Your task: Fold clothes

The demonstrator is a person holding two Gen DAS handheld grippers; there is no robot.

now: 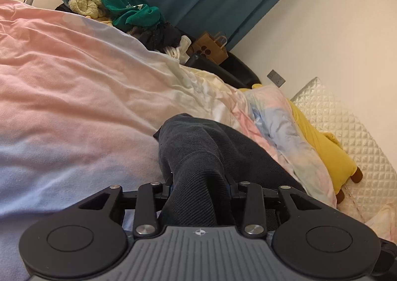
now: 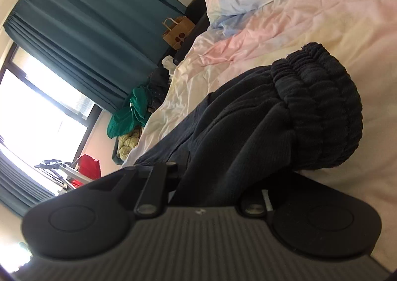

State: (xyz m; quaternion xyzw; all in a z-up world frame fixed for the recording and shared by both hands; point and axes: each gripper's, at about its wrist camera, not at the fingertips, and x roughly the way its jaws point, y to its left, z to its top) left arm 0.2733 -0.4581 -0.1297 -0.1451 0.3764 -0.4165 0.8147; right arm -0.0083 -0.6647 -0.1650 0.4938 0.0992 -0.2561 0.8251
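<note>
left wrist view: left gripper tilts down over the bed, jaws clamped on the dark pants. right wrist view: right gripper tilts down & rolled sideways, jaws clamped on the pants' fabric near the bunched waistband.

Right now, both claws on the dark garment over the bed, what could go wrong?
1. The left claw holds a thick bunch of the dark garment; its hold looks loose, so the cloth may slip out.
2. The elastic waistband is bunched by the right claw, so a fold could trap wrinkles.
3. The duvet is rumpled and may drag along.
</note>
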